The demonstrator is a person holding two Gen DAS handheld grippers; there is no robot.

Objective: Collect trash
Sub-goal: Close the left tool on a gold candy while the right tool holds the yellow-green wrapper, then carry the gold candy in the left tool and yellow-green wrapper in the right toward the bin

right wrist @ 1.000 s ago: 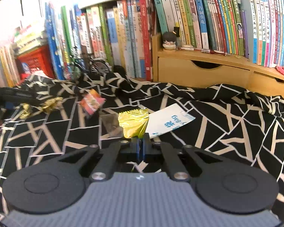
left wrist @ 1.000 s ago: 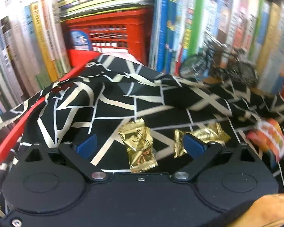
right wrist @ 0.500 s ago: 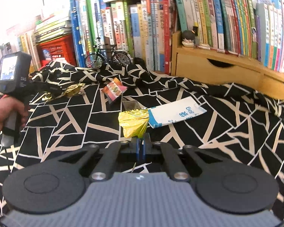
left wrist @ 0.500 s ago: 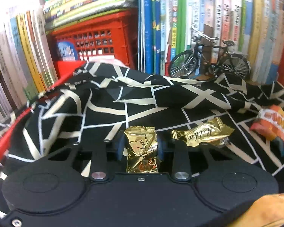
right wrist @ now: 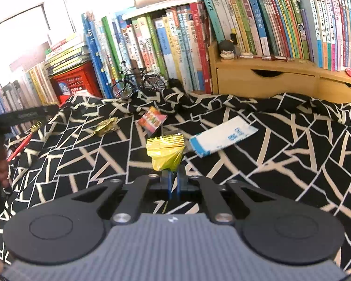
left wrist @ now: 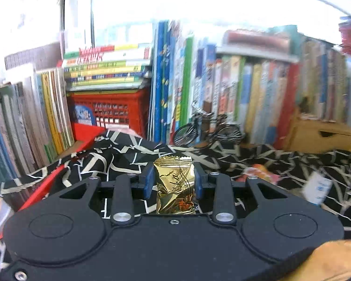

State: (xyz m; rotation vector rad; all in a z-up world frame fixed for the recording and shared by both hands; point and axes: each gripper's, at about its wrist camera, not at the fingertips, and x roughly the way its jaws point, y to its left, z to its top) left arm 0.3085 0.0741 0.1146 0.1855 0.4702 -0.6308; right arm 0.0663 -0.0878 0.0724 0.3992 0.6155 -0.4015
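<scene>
Gripping a shiny gold foil candy wrapper (left wrist: 175, 183), the left tool (left wrist: 173, 179) has its two blue pads pressed against the wrapper's left and right sides. Wrapper stands upright between the pads, crimped top edge poking just above the fingertips, lower end reaching back to the tool's black body. It is clear of the black cloth with cream line pattern (left wrist: 119, 154) that covers the bench.

Right tool (right wrist: 173, 180) is clenched on a crumpled yellow-gold foil wrapper (right wrist: 165, 151). Blue pads nearly touching, pinching the wrapper's twisted lower end; the fanned, pleated end spreads out above and ahead of the fingertips.

Loose trash on the cloth, right wrist view:
- crumpled gold foil wrapper (right wrist: 104, 125), toward the left edge, well apart from the right tool;
- small multicoloured snack packet (right wrist: 152, 118), beyond the held wrapper, toward the far edge;
- flat white and blue paper sachet (right wrist: 223, 136), just right of the held wrapper, lying on the cloth.

Along the far edge: black model bicycle (right wrist: 139, 83), red plastic crate (right wrist: 76, 82) at the far left corner, rows of upright books (right wrist: 175, 46) behind.

Left wrist view is motion-blurred; background detail is soft.
</scene>
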